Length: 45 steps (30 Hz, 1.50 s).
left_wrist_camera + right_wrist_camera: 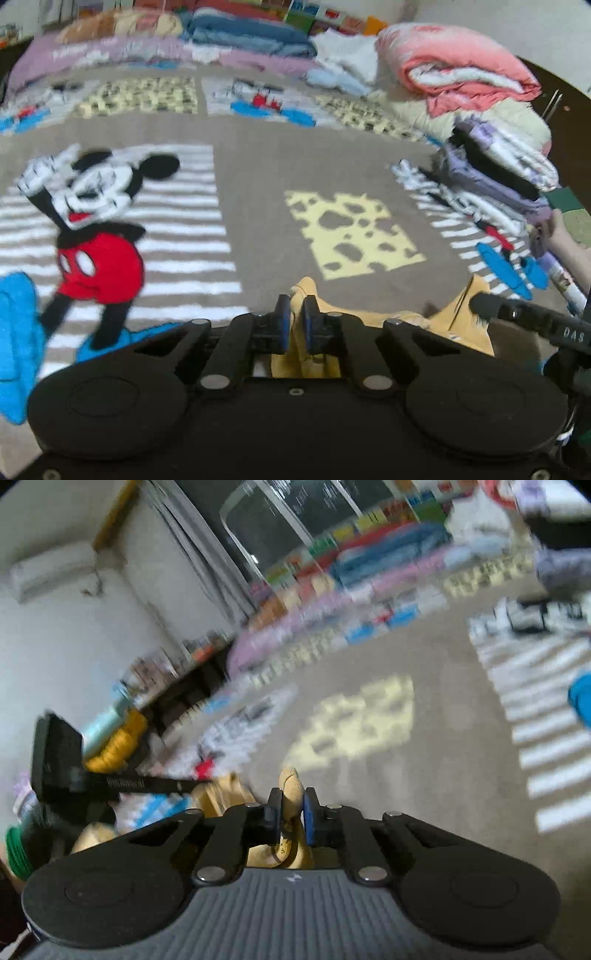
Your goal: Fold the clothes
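A yellow garment [458, 325] hangs between both grippers above a brown Mickey Mouse blanket [255, 206]. My left gripper [296, 306] is shut on a bunched edge of the yellow garment. The right gripper's arm [517, 317] shows at the right of the left wrist view. My right gripper [291, 801] is shut on another bunched part of the yellow garment [291, 786]. The left gripper's body [59, 760] shows at the left of the right wrist view, which is blurred.
A pile of folded white and purple clothes [495, 177] lies at the blanket's right edge. A pink quilt [454, 62] and blue and purple bedding [243, 33] lie at the back. A dark shelf [184, 698] stands by the wall.
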Available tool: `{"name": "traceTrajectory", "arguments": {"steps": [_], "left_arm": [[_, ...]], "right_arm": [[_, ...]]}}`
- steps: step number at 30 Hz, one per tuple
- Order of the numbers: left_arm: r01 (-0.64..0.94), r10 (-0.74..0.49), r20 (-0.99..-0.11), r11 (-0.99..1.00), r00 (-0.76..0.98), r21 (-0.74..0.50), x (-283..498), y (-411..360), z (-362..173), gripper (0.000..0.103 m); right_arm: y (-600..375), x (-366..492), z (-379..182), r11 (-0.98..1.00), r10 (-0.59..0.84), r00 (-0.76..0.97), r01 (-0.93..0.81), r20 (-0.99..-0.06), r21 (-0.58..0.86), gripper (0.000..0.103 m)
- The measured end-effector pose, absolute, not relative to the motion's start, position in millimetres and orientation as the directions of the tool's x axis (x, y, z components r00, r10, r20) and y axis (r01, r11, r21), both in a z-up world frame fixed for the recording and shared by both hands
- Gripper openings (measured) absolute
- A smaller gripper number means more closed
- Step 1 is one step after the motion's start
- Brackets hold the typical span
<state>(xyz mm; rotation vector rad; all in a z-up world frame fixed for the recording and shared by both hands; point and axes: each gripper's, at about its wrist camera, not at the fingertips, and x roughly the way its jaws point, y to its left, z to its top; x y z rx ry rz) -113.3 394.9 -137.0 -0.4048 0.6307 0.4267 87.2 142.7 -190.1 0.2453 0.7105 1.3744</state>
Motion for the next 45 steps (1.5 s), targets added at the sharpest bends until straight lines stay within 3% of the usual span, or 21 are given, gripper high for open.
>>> {"name": "traceTrajectory", "arguments": {"steps": [14, 28, 41, 45], "left_arm": [[-0.408, 0.331, -0.396, 0.905, 0.856, -0.125, -214, 298, -43, 0.005], [-0.355, 0.340, -0.236, 0.935, 0.910, -0.023, -296, 242, 32, 0.004], [-0.316, 0.319, -0.237, 0.947, 0.918, 0.051, -311, 238, 55, 0.004], [-0.318, 0.323, -0.273, 0.946, 0.906, 0.063, -290, 260, 54, 0.004]], "right_arm": [[59, 17, -101, 0.178, 0.982, 0.145, -0.919, -0.118, 0.352, 0.012], [11, -48, 3, 0.115, 0.993, 0.109, -0.978, -0.044, 0.176, 0.012], [-3, -67, 61, 0.016, 0.994, 0.012, -0.999, -0.105, 0.040, 0.012], [11, -57, 68, 0.002, 0.990, -0.002, -1.000, -0.144, 0.030, 0.011]]}}
